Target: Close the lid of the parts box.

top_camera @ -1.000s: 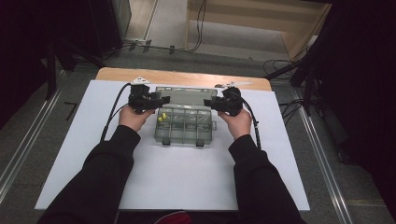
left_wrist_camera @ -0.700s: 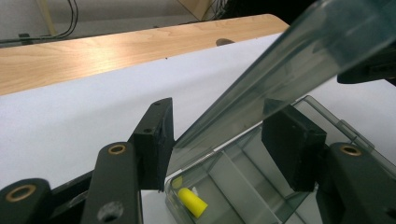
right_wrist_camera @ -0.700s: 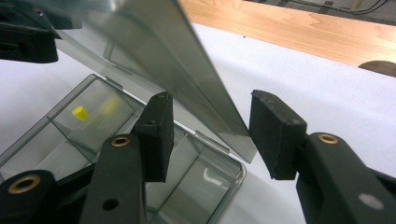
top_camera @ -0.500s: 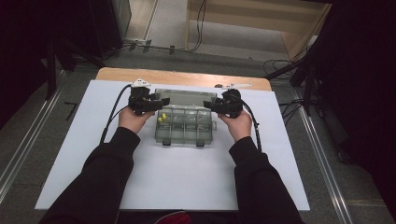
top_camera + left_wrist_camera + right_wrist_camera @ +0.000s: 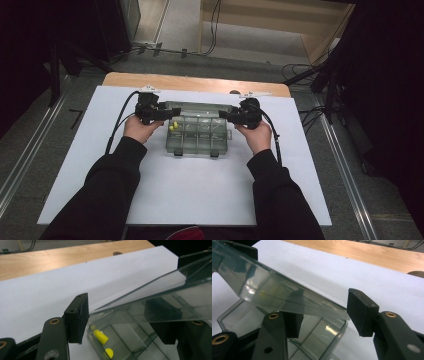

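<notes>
A clear plastic compartment box (image 5: 200, 137) lies on the white board (image 5: 200, 200), its lid (image 5: 200, 107) lifted along the far side. Two yellow pieces (image 5: 173, 126) lie in its left-end compartment (image 5: 100, 337). My left gripper (image 5: 172, 112) is at the lid's left end. In the left gripper view the jaws (image 5: 120, 320) stand open around the tilted lid (image 5: 160, 297), whose edge touches the left jaw. My right gripper (image 5: 225, 115) is at the lid's right end. Its jaws (image 5: 327, 317) are open too, one under the lid (image 5: 262, 287) and one beyond its corner.
A strip of wooden tabletop (image 5: 195, 82) runs behind the white board. Cables (image 5: 116, 130) trail from both grippers over the board. Two latches (image 5: 195, 153) stick out from the box's near side. Dark equipment and floor cables surround the table.
Both grippers stay at the lid's ends and have shifted only slightly. The box has not moved.
</notes>
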The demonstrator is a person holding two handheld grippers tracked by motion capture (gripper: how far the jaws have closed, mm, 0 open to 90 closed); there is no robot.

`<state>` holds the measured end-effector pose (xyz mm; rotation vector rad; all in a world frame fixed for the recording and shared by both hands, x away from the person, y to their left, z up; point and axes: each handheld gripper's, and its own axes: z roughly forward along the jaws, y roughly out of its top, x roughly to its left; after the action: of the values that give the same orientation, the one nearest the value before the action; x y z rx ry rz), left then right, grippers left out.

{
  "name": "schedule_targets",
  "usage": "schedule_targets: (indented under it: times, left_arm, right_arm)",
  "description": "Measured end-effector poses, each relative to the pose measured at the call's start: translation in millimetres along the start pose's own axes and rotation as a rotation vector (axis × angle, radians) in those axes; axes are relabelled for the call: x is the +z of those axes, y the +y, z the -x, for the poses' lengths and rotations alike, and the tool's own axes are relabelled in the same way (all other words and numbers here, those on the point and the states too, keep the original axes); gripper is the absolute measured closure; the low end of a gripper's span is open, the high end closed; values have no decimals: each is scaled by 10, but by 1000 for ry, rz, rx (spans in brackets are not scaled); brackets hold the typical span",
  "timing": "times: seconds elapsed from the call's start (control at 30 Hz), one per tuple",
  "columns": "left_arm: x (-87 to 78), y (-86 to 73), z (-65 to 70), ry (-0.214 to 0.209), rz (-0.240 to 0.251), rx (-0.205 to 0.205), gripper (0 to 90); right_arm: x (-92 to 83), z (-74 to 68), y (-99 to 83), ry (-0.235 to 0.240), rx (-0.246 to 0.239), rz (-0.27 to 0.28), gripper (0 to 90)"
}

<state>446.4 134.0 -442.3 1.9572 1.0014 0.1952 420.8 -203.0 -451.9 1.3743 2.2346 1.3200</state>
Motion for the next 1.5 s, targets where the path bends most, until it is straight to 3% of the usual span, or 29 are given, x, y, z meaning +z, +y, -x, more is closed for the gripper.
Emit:
schedule_targets:
  times: [0.13, 0.27, 0.43, 0.53, 0.73, 0.8, 1.1, 1.37, 1.5]
  left_arm:
    - [-64, -2, 2, -17, -56, 1, 328]
    - [-152, -14, 14, -55, -108, -7, 370]
    - [-288, 11, 50, -97, -160, -16, 517]
    - [-362, 43, 100, -122, -168, -18, 590]
    - [-419, 145, 168, -152, -186, -35, 846]
    - [-412, 157, 189, -164, -196, -34, 889]
    - [-403, 145, 225, -176, -182, -31, 886]
    - [-417, 117, 223, -186, -171, -30, 886]
    - [-433, 115, 234, -180, -167, -18, 884]
  right_arm:
    - [-8, -4, -13, 0, -8, 3, 459]
    - [-19, -10, -26, 3, -9, 7, 459]
    - [-29, -13, -39, 7, -10, 5, 458]
    - [-33, -20, -46, 7, -15, 4, 458]
    - [-35, -23, -56, 11, -26, 3, 445]
    - [-34, -31, -65, 7, -33, 1, 442]
    - [-42, -17, -118, 20, -31, -26, 385]
    - [-184, 1, -112, 28, -27, -35, 383]
    - [-266, 1, -139, 56, 2, -70, 486]
